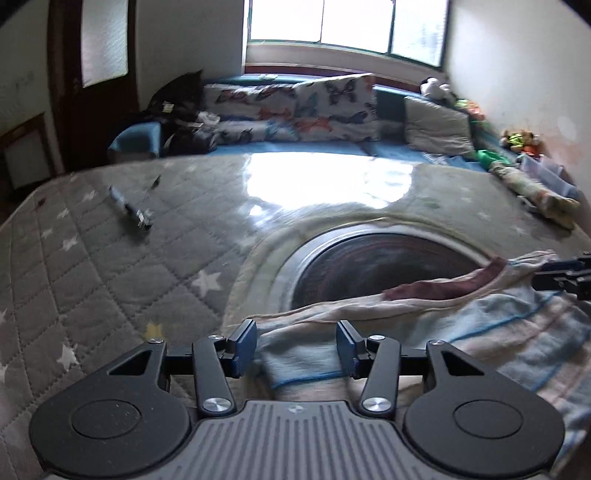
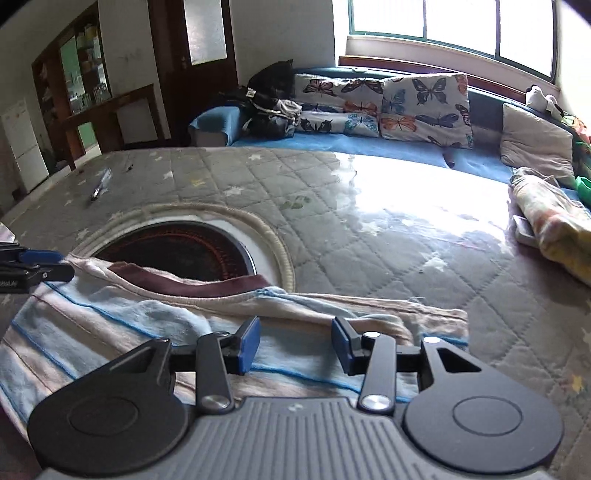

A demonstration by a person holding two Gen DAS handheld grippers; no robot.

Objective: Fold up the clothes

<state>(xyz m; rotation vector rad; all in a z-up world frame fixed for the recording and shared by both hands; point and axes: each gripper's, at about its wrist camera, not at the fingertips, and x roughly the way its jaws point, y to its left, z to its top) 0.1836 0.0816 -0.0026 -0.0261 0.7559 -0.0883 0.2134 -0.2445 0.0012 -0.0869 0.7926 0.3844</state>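
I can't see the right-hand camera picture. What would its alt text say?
An open two-finger gripper with blue pads hovers over a pale striped garment with a maroon collar, spread on a grey quilted star-print cover. Behind it are a round dark opening in the cover, butterfly cushions along a blue bench, and a bright window.

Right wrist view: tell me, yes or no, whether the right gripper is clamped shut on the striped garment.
No: the right gripper has its jaws spread wide apart above the striped garment, with cloth showing in the gap between them.
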